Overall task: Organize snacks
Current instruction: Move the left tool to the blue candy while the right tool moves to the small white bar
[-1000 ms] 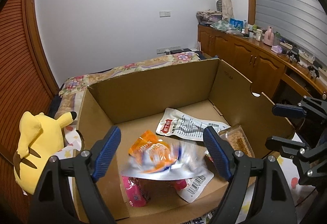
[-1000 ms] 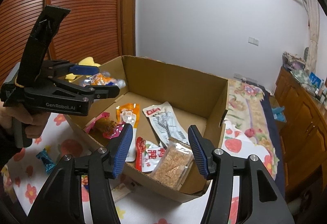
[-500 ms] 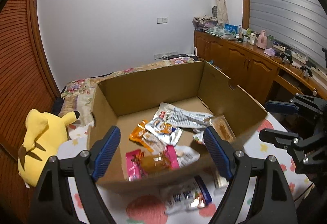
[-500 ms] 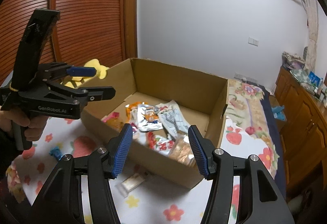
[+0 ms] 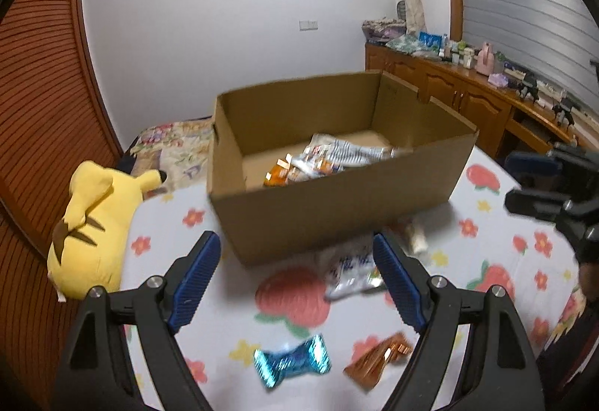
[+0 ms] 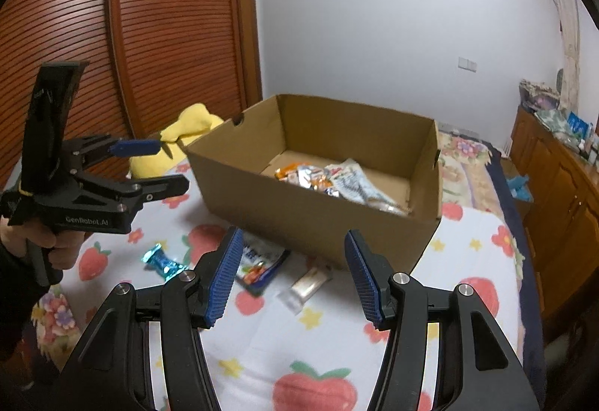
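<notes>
Both tongs (image 5: 295, 276) backed off box (image 5: 329, 220)

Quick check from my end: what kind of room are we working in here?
Most likely a bedroom at home: a floral quilted bedspread behind the brown cardboard box, a yellow plush toy beside it, and a wooden sideboard crowded with small household items along the wall.

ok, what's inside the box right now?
In the box: a pile of snack packets, orange and silver-white ones. Its near wall hides the front of the floor, so more may lie there.
</notes>
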Action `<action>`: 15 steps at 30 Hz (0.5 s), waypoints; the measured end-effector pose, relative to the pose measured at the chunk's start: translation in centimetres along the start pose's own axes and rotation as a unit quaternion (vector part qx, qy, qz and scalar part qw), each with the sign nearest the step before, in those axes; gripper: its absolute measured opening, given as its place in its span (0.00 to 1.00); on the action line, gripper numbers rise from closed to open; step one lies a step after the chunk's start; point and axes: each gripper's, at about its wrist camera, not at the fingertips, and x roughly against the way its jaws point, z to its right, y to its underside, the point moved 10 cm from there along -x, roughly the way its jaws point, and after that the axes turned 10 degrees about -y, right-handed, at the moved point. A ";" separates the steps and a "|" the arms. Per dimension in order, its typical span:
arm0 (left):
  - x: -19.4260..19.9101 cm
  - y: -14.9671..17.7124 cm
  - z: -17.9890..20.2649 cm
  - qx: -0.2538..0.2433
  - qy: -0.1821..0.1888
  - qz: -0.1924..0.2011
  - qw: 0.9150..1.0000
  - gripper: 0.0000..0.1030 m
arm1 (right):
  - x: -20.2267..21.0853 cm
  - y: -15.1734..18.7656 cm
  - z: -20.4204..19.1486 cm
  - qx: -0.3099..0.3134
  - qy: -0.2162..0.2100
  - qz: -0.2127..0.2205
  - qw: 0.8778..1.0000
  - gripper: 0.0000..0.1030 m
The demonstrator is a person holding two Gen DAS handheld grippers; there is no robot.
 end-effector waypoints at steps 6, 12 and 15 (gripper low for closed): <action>-0.7 3.5 -0.5 -0.005 -0.008 -0.022 1.000 0.82 | -0.2 1.3 -1.3 0.000 0.002 -0.010 1.000 0.56; -1.9 6.7 -1.2 0.008 -0.005 -0.048 0.999 0.82 | -1.5 2.5 -1.5 -0.009 -0.002 -0.025 1.000 0.56; -2.5 8.1 -1.1 0.011 -0.004 -0.058 0.998 0.82 | -2.3 3.0 -1.4 -0.013 0.000 -0.033 0.999 0.56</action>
